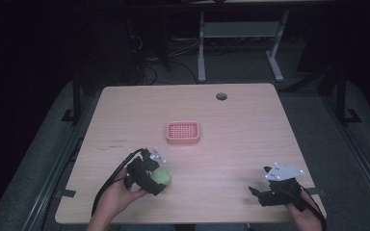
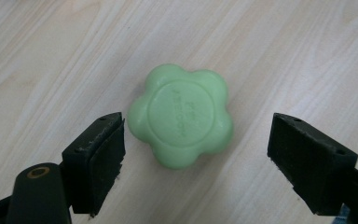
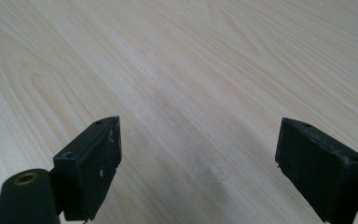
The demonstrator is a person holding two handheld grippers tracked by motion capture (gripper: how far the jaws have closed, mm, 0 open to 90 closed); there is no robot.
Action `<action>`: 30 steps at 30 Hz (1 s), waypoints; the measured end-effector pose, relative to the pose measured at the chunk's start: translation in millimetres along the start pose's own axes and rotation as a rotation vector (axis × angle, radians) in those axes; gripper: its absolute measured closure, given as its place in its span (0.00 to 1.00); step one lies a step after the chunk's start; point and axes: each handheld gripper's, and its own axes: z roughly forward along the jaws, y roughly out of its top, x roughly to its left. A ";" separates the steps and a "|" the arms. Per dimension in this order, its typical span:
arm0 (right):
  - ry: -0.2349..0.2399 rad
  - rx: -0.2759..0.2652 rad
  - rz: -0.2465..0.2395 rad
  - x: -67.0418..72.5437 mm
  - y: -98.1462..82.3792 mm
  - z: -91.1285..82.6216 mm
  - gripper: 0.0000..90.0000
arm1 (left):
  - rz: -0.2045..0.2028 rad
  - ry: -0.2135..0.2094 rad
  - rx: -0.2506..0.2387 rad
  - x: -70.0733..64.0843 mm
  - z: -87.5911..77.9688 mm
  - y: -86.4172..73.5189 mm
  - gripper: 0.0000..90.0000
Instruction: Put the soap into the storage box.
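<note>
High view: left gripper (image 1: 160,169) sits over the green soap (image 1: 163,176) near the table's (image 1: 241,120) front-left edge, well apart from the pink basket (image 1: 183,132) at centre. Right gripper (image 1: 266,180) rests near the front-right corner, nothing btwn its jaws.

Left gripper view: jaws spread wide, soap (image 2: 181,122) (flower-shaped, w/ embossed lettering) lies flat on the wood btwn them, closer to the left jaw, not touched.

Right gripper view: jaws wide apart over bare wood, gripping nothing.
</note>
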 end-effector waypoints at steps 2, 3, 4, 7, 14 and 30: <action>0.000 0.001 -0.003 0.2 0.1 -0.3 0.15 | -0.009 -0.001 0.007 1.9 2.3 1.1 0.21; 0.000 0.001 -0.003 0.2 0.2 -0.3 0.15 | -0.012 -0.002 0.010 2.6 3.5 1.7 0.21; 0.000 0.001 -0.004 0.2 0.2 -0.2 0.15 | -0.009 0.002 0.016 3.6 4.5 2.5 0.21; 0.002 0.000 0.003 0.7 0.3 -0.1 0.15 | -0.019 -0.001 0.026 4.9 8.3 4.3 0.21; 0.001 -0.003 0.007 1.0 0.5 -0.5 0.15 | -0.027 -0.005 0.052 6.4 17.8 8.7 0.21; 0.005 -0.002 0.001 1.8 1.0 -0.6 0.15 | -0.049 0.001 0.120 7.7 33.8 14.6 0.23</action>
